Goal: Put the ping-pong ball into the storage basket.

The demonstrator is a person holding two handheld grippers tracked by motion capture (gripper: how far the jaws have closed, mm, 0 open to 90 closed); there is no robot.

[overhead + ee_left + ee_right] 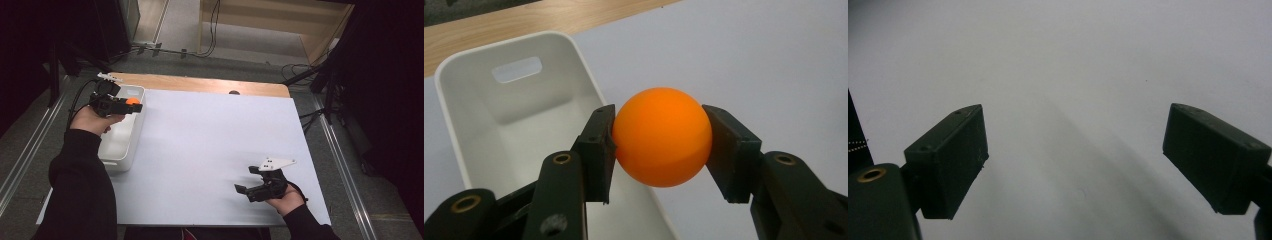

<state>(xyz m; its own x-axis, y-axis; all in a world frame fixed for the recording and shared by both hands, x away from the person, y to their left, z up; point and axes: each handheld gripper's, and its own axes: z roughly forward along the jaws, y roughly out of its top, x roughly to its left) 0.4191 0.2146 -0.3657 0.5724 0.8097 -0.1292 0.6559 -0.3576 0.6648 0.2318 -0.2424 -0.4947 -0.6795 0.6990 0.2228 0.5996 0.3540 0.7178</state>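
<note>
Orange and round, one ball [662,137] sat clamped between the jaws of the left gripper [659,145], both pads pressed against its sides. It hung above the right wall of the one white bin [466,130], near the bin's far end at the left edge of the table [215,150]. Being a sphere, the ball had no long axis and pointed no way. The bin's long side ran from the person toward the far edge, with a slot handle in its far wall. There were two grippers, one per hand.

In the high view the left hand [90,120] and its gripper [131,104] covered part of the bin, and the ball [132,101] showed as a small orange spot. The bin's near end was cut off in the left gripper view.

At the near right of the table, the right gripper [1075,165] had its jaws wide apart, with bare white surface between them.
</note>
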